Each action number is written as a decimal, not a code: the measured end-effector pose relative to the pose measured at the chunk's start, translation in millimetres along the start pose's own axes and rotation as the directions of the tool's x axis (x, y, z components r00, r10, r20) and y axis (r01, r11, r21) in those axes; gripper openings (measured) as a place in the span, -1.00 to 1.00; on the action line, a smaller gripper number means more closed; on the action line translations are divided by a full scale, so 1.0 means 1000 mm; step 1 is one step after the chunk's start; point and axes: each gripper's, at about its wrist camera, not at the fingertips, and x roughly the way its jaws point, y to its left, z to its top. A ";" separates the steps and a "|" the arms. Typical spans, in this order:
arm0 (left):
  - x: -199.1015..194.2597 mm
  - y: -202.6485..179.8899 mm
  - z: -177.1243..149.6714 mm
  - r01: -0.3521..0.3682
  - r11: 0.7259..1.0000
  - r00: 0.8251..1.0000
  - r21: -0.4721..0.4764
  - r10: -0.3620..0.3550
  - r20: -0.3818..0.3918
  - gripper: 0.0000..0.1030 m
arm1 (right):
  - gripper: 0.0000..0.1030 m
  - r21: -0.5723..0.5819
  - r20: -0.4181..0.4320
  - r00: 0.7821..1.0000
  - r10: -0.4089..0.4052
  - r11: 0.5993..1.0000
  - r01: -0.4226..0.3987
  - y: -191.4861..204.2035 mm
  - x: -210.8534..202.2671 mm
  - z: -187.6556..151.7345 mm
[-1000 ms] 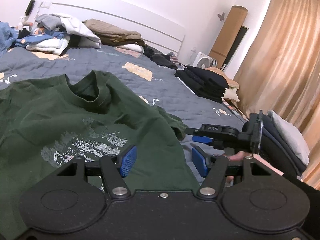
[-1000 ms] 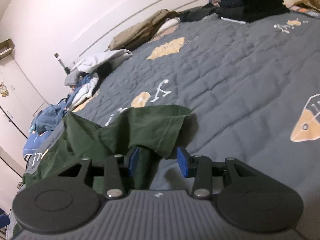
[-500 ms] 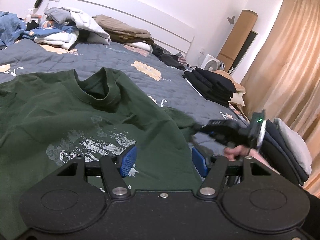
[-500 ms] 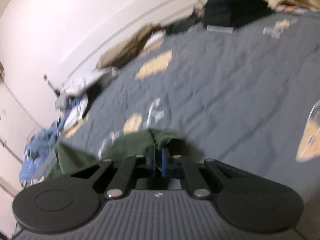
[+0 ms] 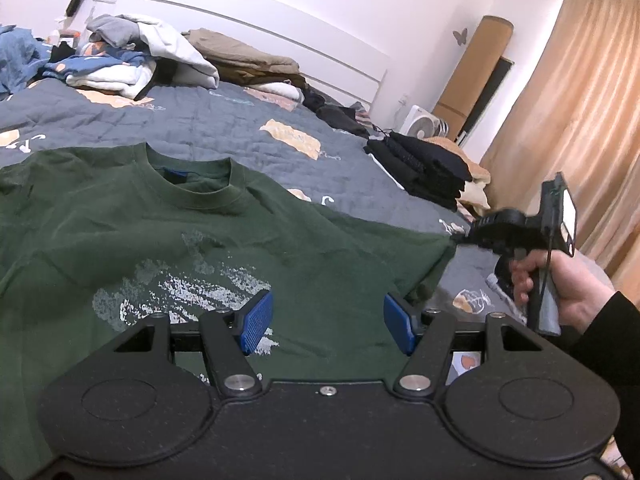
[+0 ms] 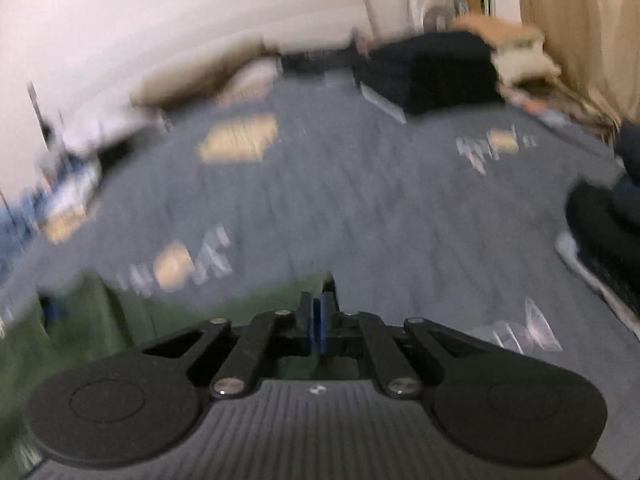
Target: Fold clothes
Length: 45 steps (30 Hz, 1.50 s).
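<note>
Grey quilted bedspread [image 5: 224, 120] with tan and white printed patches covers a wide bed, which stands against a white panelled headboard [image 5: 280, 46]. Loose heaps of white, blue and khaki clothes [image 5: 132, 56] are piled along the head of the bed, and a neat stack of folded black garments [image 5: 424, 168] sits near the far edge. Beyond it a small white fan [image 5: 424, 130] stands on the floor, with long tan curtains [image 5: 576, 112] hanging down the side of the room.

A dark green cotton T-shirt with a cracked white chest print [image 5: 168, 248] lies face up across the near part of the bedspread, collar toward the headboard, one sleeve stretched out sideways.

The left gripper [image 5: 327, 322] hovers low over the shirt's lower front, its blue-padded jaws spread wide with nothing between them. The right gripper [image 6: 318, 322] is off to the side at the tip of the stretched sleeve, held by a hand [image 5: 560, 288] in a black sleeve [image 5: 612, 344]. Its own view is badly blurred, but the blue pads are pressed together with green cloth at them, so the jaws are pinching the sleeve edge.
</note>
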 end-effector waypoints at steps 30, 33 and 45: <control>0.008 -0.025 -0.019 0.037 0.995 0.998 0.091 -0.033 -0.048 0.20 | -0.10 0.734 0.008 0.928 0.372 0.628 -0.258 -0.034 0.019 -0.112; 0.009 -0.026 -0.021 0.032 0.994 0.998 0.100 -0.028 -0.049 0.20 | -0.08 0.768 0.002 0.920 0.392 0.588 -0.253 -0.032 0.029 -0.114; 0.008 -0.032 -0.025 0.023 0.991 0.998 0.133 -0.016 -0.053 0.20 | -0.64 0.843 0.056 0.918 0.393 0.473 -0.254 -0.039 0.031 -0.124</control>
